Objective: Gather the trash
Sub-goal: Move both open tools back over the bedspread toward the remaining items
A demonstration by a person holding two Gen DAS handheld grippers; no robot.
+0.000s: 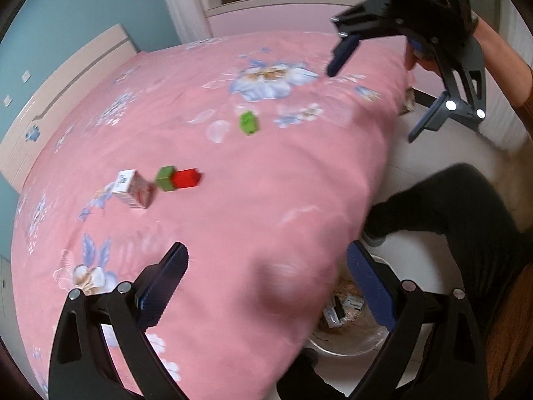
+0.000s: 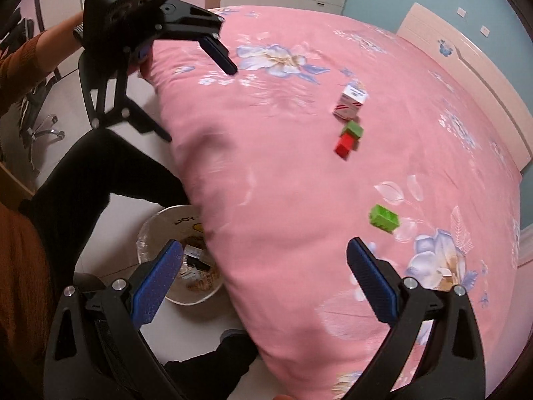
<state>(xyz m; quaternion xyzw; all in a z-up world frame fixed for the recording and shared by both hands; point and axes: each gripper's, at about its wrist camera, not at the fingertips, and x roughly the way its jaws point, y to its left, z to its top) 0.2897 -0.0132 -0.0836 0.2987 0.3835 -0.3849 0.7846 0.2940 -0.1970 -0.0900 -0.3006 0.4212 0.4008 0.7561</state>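
Trash carton (image 1: 134, 189) lies on bed (image 1: 299, 173), well beyond both grippers' empty, spread jaws.

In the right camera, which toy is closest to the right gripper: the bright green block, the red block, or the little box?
From the right hand-held gripper:
1. Bright green block, just ahead, right.
2. Red block, mid-bed, touching a darker green block.
3. Little box, farthest, beyond them.

bedspread (image 1: 266, 183): matt pink floral cloth | blocks (image 1: 186, 177): glossy plastic | fingers (image 2: 369, 280): ribbed blue pads
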